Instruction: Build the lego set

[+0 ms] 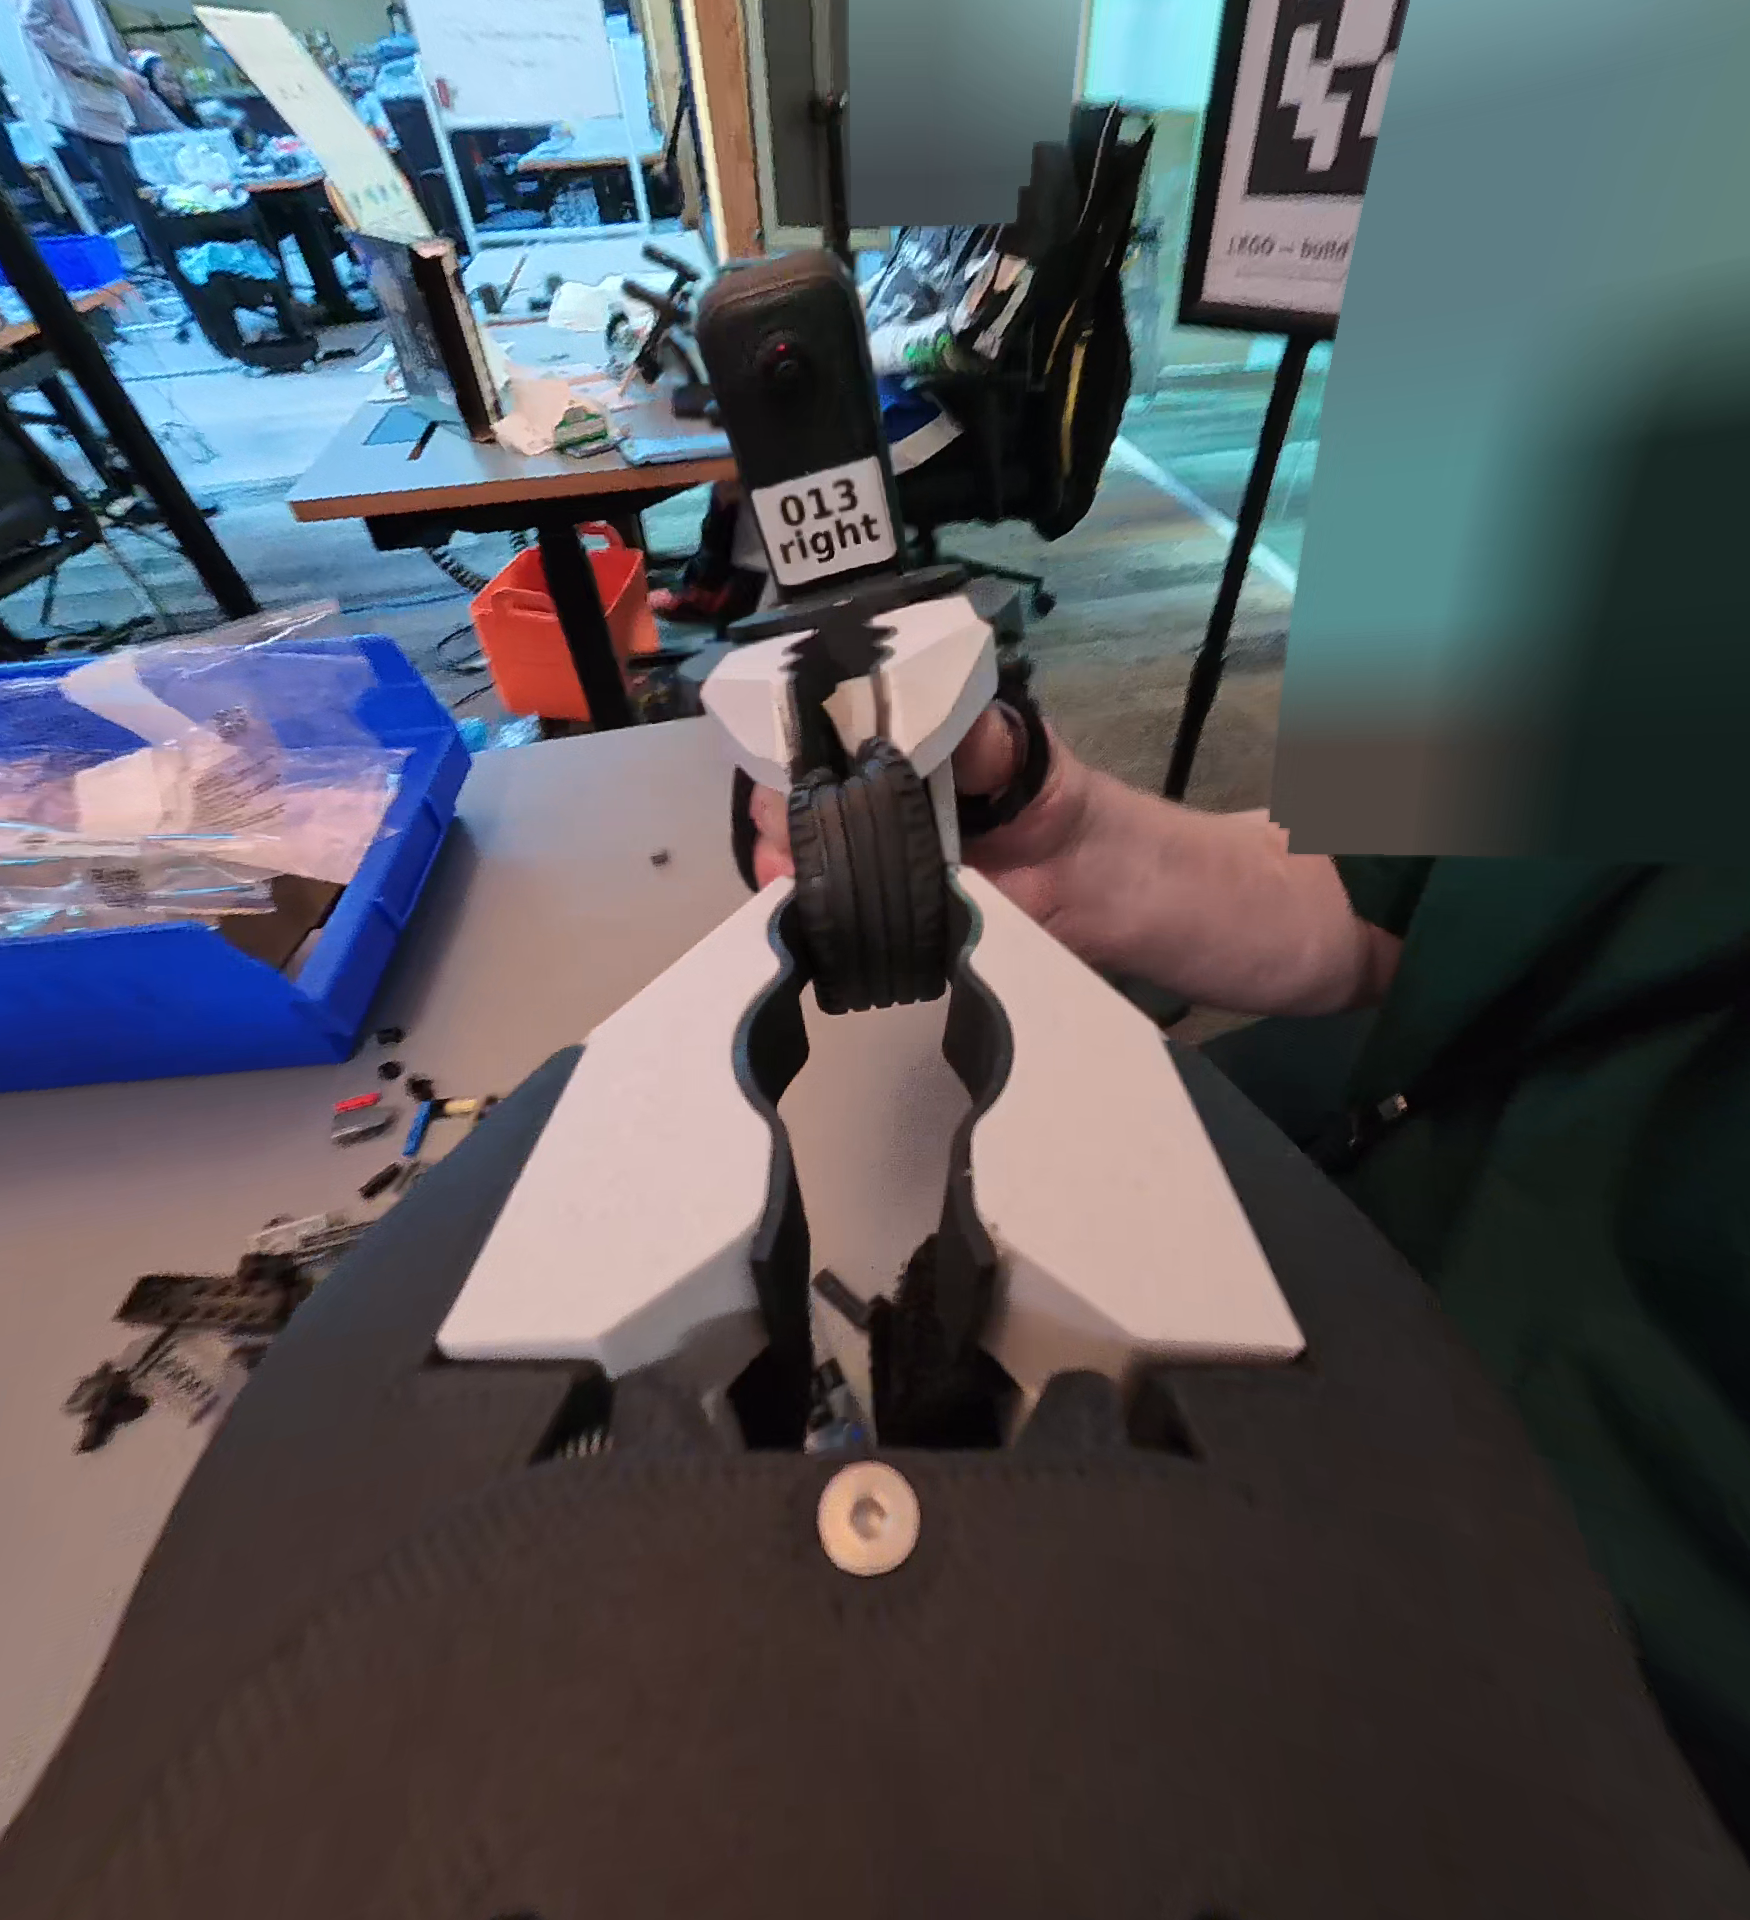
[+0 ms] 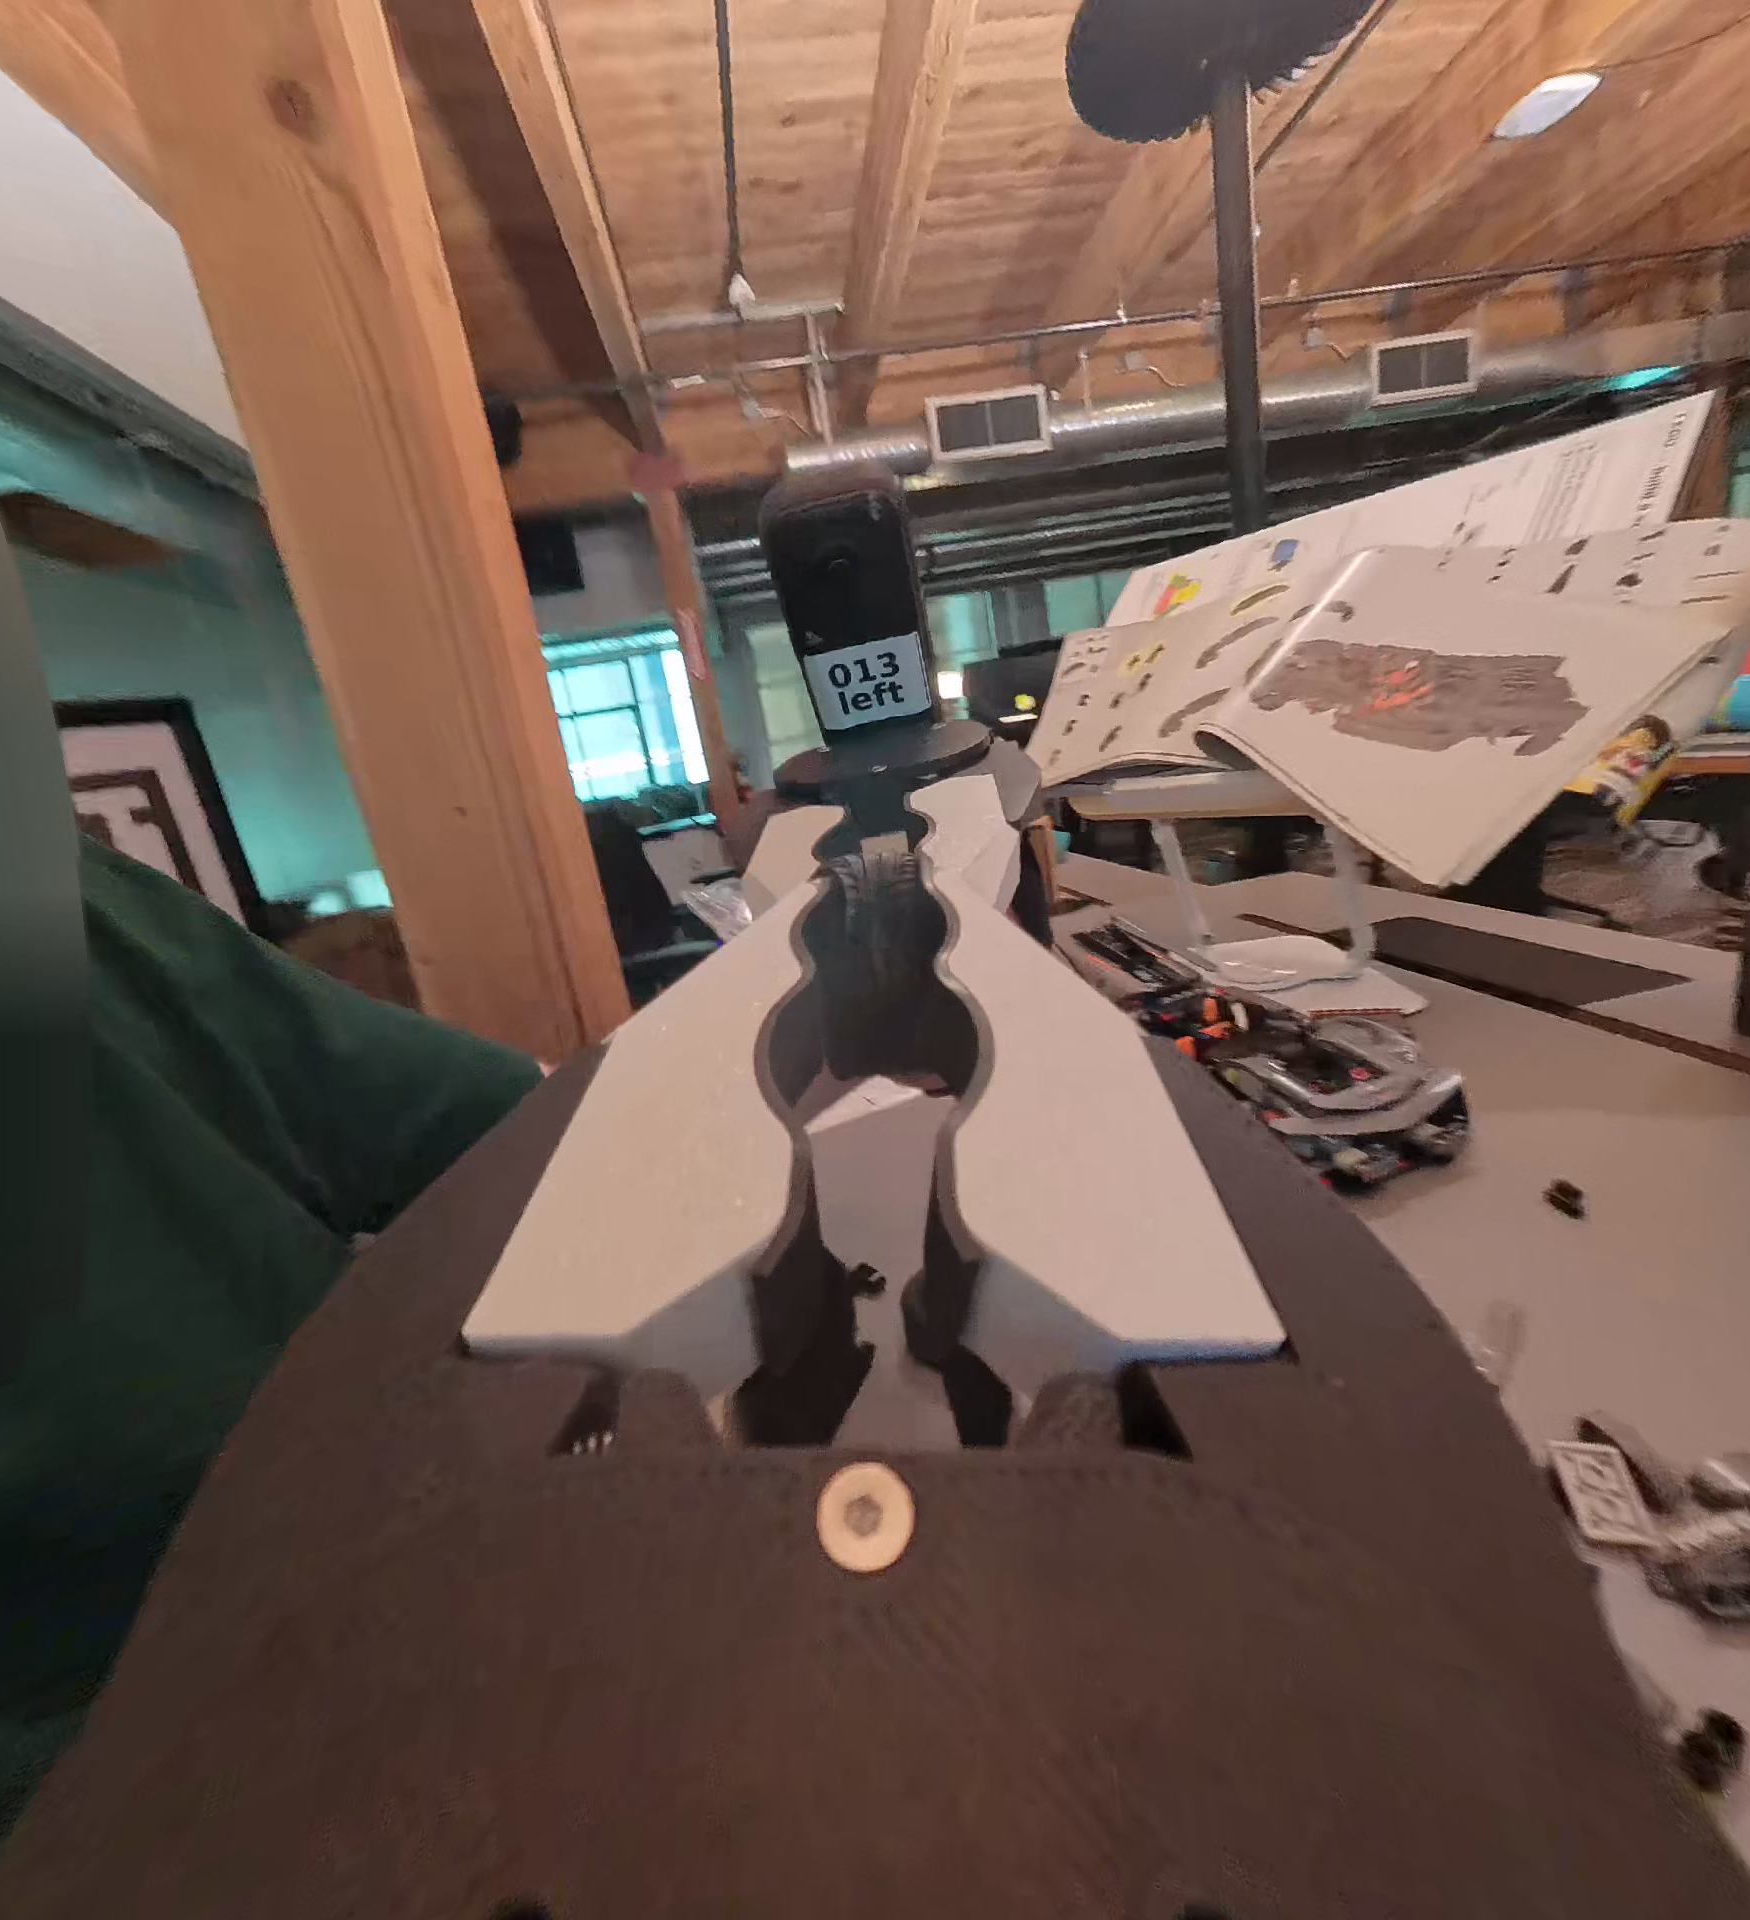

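Above table (image 1: 580, 831) | both grippers' jaws pinch black tyre (image 1: 871, 894) | tip-to-tip

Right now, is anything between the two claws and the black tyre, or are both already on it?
Nothing visible stands between them. The black tyre is up in the air with the left claw and right claw closed on it from opposite sides, tip to tip. The partly built car lies on the table beyond, apart from the tyre.

Even, soft indoor light with a teal cast; a ceiling lamp (image 2: 1548, 102) glows overhead. Wide-angle bending warps the edges, and loose pieces (image 1: 196, 1320) near the table's edge smear with motion blur.
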Demonstrator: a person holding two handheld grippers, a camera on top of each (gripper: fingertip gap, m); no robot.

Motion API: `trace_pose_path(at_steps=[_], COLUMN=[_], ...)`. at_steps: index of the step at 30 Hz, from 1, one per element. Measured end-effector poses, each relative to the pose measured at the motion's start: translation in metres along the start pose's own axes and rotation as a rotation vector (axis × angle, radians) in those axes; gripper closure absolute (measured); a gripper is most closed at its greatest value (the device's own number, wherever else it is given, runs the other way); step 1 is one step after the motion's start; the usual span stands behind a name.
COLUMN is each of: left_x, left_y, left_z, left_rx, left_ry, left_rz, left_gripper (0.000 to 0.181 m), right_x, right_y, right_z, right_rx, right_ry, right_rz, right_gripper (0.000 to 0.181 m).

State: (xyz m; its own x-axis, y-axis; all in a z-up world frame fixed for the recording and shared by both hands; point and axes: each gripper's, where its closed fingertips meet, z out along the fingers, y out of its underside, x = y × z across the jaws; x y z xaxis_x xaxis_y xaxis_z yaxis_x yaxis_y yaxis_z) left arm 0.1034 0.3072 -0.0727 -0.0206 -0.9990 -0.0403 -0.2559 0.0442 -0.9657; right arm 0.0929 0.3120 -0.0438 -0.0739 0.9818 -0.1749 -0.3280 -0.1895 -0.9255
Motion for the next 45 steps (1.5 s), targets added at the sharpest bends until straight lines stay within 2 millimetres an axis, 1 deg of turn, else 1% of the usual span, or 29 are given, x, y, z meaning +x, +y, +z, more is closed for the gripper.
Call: trace_pose_path(at_steps=[2,6,11,16,22,24,25,26,29,30,32,36,39,42,43,45], left_x=[0.003,0.006,0.013,0.015,0.024,0.027,0.031,0.034,0.045,0.045,0.051,0.050,0.055,0.046,0.040,0.030], left_y=[-0.002,-0.003,-0.005,-0.006,-0.006,-0.005,-0.004,-0.004,-0.004,-0.004,-0.004,-0.005,-0.007,-0.007,-0.007,-0.008], left_z=[0.002,0.003,0.009,0.014,0.019,0.021,0.021,0.021,0.021,0.021,0.021,0.020,0.018,0.019,0.018,0.016], left_rx=[0.039,0.062,0.099,0.133,0.139,0.130,0.125,0.121,0.111,0.109,0.098,0.113,0.124,0.137,0.150,0.169], left_ry=[0.031,0.068,0.127,0.159,0.215,0.234,0.251,0.269,0.328,0.329,0.351,0.358,0.389,0.355,0.331,0.287], left_rz=[-0.043,-0.067,-0.091,-0.130,-0.142,-0.136,-0.125,-0.119,-0.090,-0.090,-0.071,-0.082,-0.069,-0.098,-0.117,-0.147], left_gripper=[0.161,0.161,0.161,0.161,0.161,0.161,0.161,0.161,0.161,0.161,0.161,0.161,0.161,0.161,0.161,0.161], right_x=[0.000,-0.003,-0.011,-0.014,-0.021,-0.024,-0.027,-0.032,-0.042,-0.043,-0.048,-0.048,-0.051,-0.046,-0.041,-0.027], right_y=[0.000,0.002,0.003,0.003,0.009,0.011,0.012,0.013,0.014,0.014,0.015,0.014,0.008,0.008,0.009,0.011], right_z=[-0.001,-0.004,-0.009,-0.013,-0.018,-0.020,-0.020,-0.021,-0.022,-0.022,-0.023,-0.022,-0.026,-0.027,-0.026,-0.027], right_rx=[-0.028,-0.043,-0.018,0.005,-0.045,-0.071,-0.092,-0.109,-0.150,-0.150,-0.145,-0.115,-0.065,-0.053,-0.054,-0.067], right_ry=[0.023,0.040,-0.053,-0.101,-0.168,-0.189,-0.196,-0.211,-0.271,-0.284,-0.334,-0.315,-0.394,-0.351,-0.290,-0.131], right_rz=[-0.047,-0.108,-0.010,0.063,0.152,0.152,0.141,0.126,0.146,0.154,0.179,0.139,0.222,0.207,0.170,0.071], right_gripper=[0.164,0.162,0.160,0.159,0.150,0.150,0.150,0.155,0.156,0.156,0.155,0.154,0.156,0.146,0.145,0.150])
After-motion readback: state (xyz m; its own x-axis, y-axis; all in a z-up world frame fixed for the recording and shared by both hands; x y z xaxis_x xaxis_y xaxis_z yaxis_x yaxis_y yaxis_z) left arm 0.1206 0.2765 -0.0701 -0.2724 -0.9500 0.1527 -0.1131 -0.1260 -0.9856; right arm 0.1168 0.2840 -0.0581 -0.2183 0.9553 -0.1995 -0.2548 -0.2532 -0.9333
